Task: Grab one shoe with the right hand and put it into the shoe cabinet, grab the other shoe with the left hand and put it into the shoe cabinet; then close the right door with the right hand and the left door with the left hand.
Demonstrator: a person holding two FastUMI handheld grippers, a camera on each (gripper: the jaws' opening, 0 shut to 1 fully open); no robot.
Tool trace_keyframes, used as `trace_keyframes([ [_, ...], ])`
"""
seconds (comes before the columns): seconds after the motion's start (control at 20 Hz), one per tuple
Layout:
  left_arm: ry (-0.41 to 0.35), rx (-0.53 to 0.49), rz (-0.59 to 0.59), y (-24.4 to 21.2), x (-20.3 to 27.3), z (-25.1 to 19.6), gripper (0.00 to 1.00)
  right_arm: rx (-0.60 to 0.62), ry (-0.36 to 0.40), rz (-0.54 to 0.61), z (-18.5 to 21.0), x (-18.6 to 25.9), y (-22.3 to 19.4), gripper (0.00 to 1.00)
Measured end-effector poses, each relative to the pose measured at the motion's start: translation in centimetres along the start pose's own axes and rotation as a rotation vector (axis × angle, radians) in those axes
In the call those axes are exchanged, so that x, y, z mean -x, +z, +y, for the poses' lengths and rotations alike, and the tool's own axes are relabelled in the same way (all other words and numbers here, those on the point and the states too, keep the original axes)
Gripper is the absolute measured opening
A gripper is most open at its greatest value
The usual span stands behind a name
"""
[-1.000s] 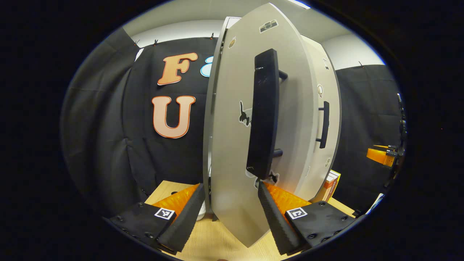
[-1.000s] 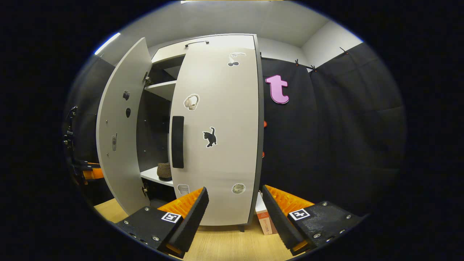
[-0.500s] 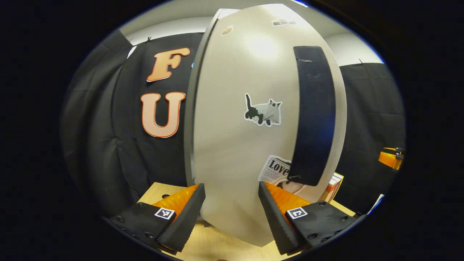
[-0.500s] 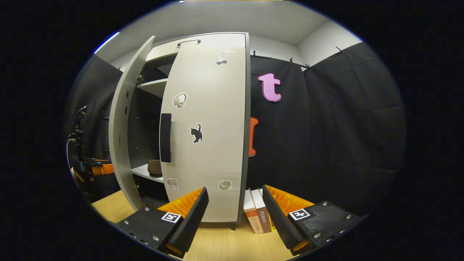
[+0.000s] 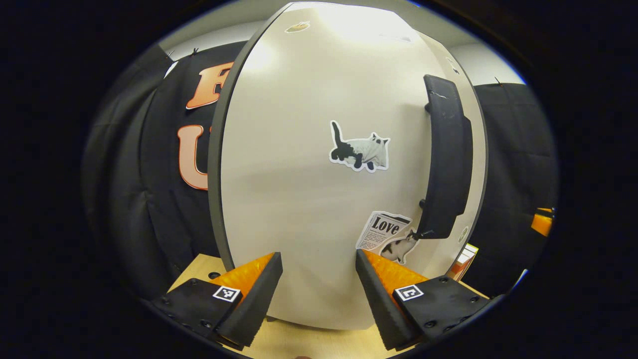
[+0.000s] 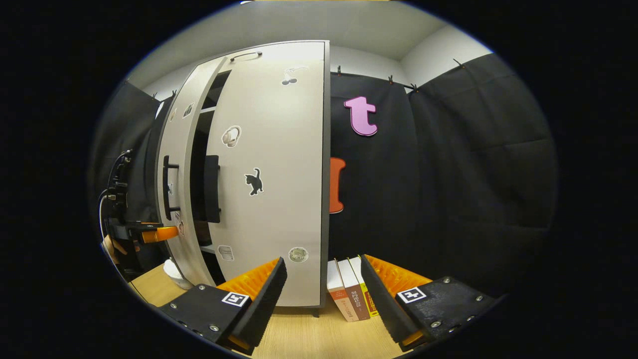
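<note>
The pale shoe cabinet's left door (image 5: 299, 164) stands close in front of my left gripper (image 5: 317, 257), which is open and holds nothing. The door carries a cat sticker (image 5: 360, 152) and a black handle (image 5: 446, 159) on its right side. In the right gripper view the left door (image 6: 174, 149) is nearly closed, leaving a narrow dark gap beside the closed right door (image 6: 279, 199). The left gripper (image 6: 158, 233) reaches the left door's outer face there. My right gripper (image 6: 323, 260) is open and empty, a little way back from the right door. It also appears at the far right of the left gripper view (image 5: 541, 223).
The cabinet stands on a light wooden tabletop (image 6: 299, 334). Three books (image 6: 351, 291) lean against its right side. A small white object (image 6: 174, 271) sits on the table by the left door's foot. Black cloth walls close in behind and on both sides.
The left door has swung from wide open to nearly closed, with my left gripper following it. The shoe seen inside is now hidden. My right gripper has drawn back slightly and turned right.
</note>
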State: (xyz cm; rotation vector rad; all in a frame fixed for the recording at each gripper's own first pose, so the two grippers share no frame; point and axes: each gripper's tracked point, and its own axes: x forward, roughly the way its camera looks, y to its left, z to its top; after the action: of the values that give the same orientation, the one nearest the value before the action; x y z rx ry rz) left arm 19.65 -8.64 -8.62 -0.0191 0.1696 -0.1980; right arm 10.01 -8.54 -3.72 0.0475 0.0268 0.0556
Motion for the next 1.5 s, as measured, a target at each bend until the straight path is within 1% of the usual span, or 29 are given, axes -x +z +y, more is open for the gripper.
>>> trace_keyframes([
  [0.15, 0.015, 0.008, 0.013, 0.1, 0.3, 0.1, 0.97, -0.017, 0.001, 0.016, 0.0, -0.9, 0.0, 0.93],
  [0.2, 0.035, 0.005, 0.026, 0.2, 0.7, 0.2, 0.97, -0.023, 0.005, 0.023, 0.2, -1.1, 0.1, 0.93],
  [0.25, 0.048, 0.006, 0.026, 0.9, 1.0, 0.3, 0.94, -0.027, 0.011, 0.030, 0.4, -1.3, 0.3, 0.93],
  [0.3, 0.046, 0.019, 0.018, 1.8, 1.2, -0.1, 0.97, -0.030, 0.019, 0.032, 0.5, -1.3, 0.7, 0.93],
  [0.45, 0.018, 0.064, -0.044, 5.9, 3.7, -0.6, 0.97, -0.015, 0.029, 0.025, 0.9, -1.7, 2.2, 0.93],
  [0.6, 0.030, 0.051, -0.095, 10.0, 7.5, 0.6, 0.97, -0.025, 0.046, 0.018, 1.5, -1.5, 4.3, 0.93],
  [0.7, 0.057, 0.026, -0.118, 11.6, 9.8, 1.9, 0.99, -0.050, 0.065, 0.002, 2.0, -1.0, 6.2, 0.92],
  [0.75, 0.070, 0.012, -0.126, 12.4, 11.1, 2.7, 0.96, -0.059, 0.071, -0.007, 2.1, -0.6, 7.2, 0.89],
  [0.8, 0.088, -0.002, -0.134, 13.0, 12.5, 3.6, 0.96, -0.064, 0.075, -0.018, 2.2, -0.3, 8.3, 0.92],
  [1.0, 0.176, -0.036, -0.162, 15.0, 17.7, 7.8, 0.96, -0.057, 0.088, -0.072, 2.6, 1.5, 12.4, 0.92],
  [1.15, 0.245, -0.054, -0.188, 16.2, 21.3, 11.4, 0.96, -0.039, 0.095, -0.099, 2.8, 3.3, 14.6, 0.92],
  [1.25, 0.298, -0.074, -0.209, 17.1, 23.9, 13.6, 0.96, -0.029, 0.091, -0.117, 2.9, 4.4, 15.6, 0.92],
  [1.3, 0.315, -0.079, -0.218, 17.4, 24.8, 14.4, 0.94, -0.026, 0.090, -0.120, 3.0, 4.9, 15.8, 0.92],
  [1.35, 0.326, -0.081, -0.226, 17.7, 25.8, 15.0, 0.96, -0.023, 0.085, -0.124, 3.1, 5.4, 16.0, 0.92],
  [1.5, 0.347, -0.076, -0.243, 18.0, 28.0, 16.5, 0.96, -0.006, 0.080, -0.128, 3.6, 6.9, 15.9, 0.92],
])
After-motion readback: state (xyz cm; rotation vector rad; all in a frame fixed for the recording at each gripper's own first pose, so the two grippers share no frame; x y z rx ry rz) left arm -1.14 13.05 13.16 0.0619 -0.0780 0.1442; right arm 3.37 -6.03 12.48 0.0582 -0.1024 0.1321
